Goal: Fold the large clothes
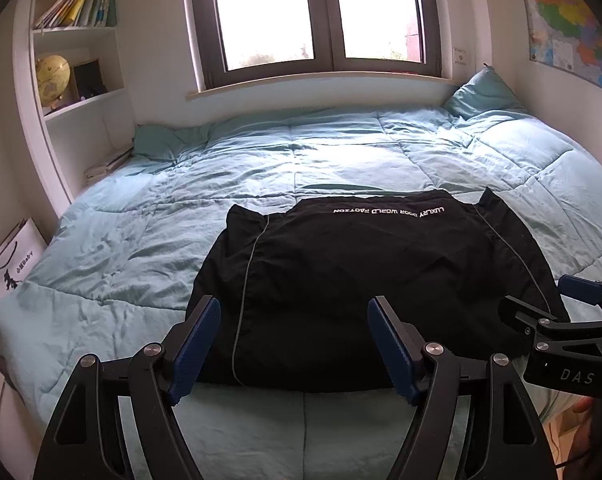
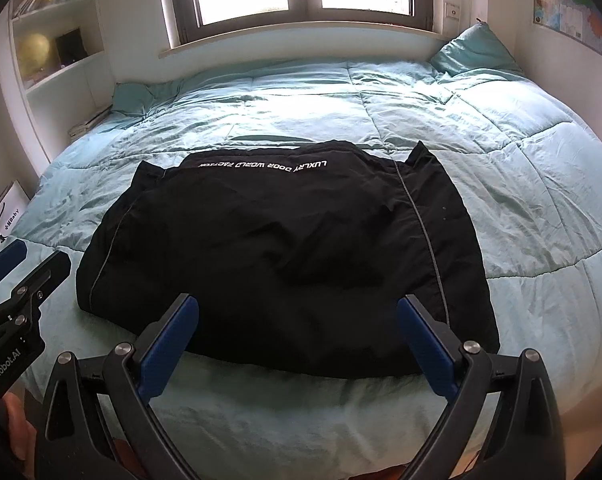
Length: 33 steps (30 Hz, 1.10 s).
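A black jacket point(image 1: 365, 280) with white lettering and grey piping lies folded into a rough rectangle on the light blue quilt point(image 1: 181, 200). It also shows in the right wrist view point(image 2: 277, 256). My left gripper point(image 1: 295, 312) is open and empty, hovering just above the jacket's near left part. My right gripper point(image 2: 297, 312) is open and empty, just above the jacket's near right edge. The right gripper shows at the right edge of the left wrist view point(image 1: 557, 300). The left gripper shows at the left edge of the right wrist view point(image 2: 37, 256).
A teal pillow point(image 1: 481, 92) leans in the far right corner under the window. A white bookshelf point(image 1: 73, 64) with books and a globe stands at the left. A white bag point(image 1: 9, 268) sits by the bed's left side. A map point(image 1: 573, 28) hangs on the right wall.
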Available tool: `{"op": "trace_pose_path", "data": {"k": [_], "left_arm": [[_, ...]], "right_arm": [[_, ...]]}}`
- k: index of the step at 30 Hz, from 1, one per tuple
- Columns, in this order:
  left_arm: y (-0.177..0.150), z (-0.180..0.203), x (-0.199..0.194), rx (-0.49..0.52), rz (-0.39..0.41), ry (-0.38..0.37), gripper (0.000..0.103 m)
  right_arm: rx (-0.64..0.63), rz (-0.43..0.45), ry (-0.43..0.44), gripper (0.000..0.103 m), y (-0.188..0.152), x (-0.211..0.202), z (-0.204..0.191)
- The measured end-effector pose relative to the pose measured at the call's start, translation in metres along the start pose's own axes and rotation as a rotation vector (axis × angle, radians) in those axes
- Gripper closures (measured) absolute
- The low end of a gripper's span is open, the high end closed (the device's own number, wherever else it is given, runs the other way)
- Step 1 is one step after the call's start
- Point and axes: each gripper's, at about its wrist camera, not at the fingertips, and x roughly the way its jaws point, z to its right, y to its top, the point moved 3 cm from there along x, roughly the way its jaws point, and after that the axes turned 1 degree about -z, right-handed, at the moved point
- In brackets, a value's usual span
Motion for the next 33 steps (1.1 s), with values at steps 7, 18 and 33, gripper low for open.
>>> {"op": "trace_pose_path", "data": {"k": [7,18,33], "left_arm": [[-0.0006,-0.0003,0.0006,-0.001,-0.008,0.003,0.026],[-0.0021,-0.0018,0.0034,-0.017,-0.022,-0.001,0.026],[-0.0030,-0.0023,0.0015,-0.018,-0.004,0.009,0.026]], "right_arm": [[-0.001,-0.004,0.000,0.003,-0.0011,0.0009,-0.0013],[0.003,-0.008,-0.002,0.003,-0.0026,0.0020,-0.0034],[0.002,-0.015,-0.001,0.003,-0.0045,0.0045,-0.0060]]}}
